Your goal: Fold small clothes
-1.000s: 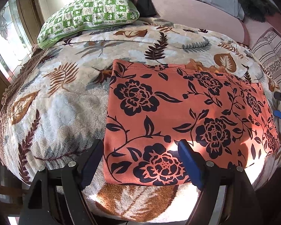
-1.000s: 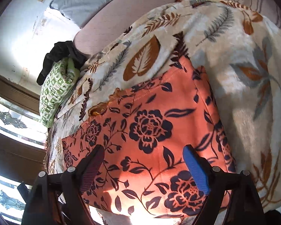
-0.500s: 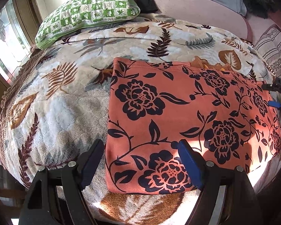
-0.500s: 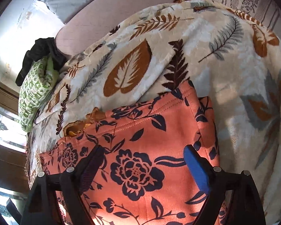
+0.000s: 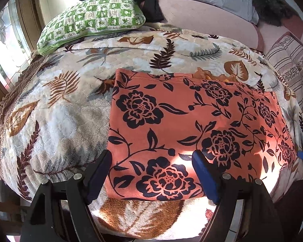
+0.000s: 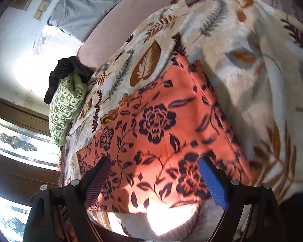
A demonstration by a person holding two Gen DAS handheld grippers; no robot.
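We hold left gripper (image 5: 151, 173) and right gripper (image 6: 154, 178) jaws spread, empty, over orange garment (image 5: 192, 125) lying flat on leaf blanket (image 5: 56, 117). Green pillow (image 5: 91, 20) at 11 o'clock, window (image 5: 2, 40) at 9.

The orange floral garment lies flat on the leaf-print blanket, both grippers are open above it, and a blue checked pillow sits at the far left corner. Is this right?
Not quite: the pillow is green and white checked, not blue, as the left wrist view shows. The rest holds: the orange floral garment lies flat on the leaf-print blanket, with the left gripper and right gripper open.
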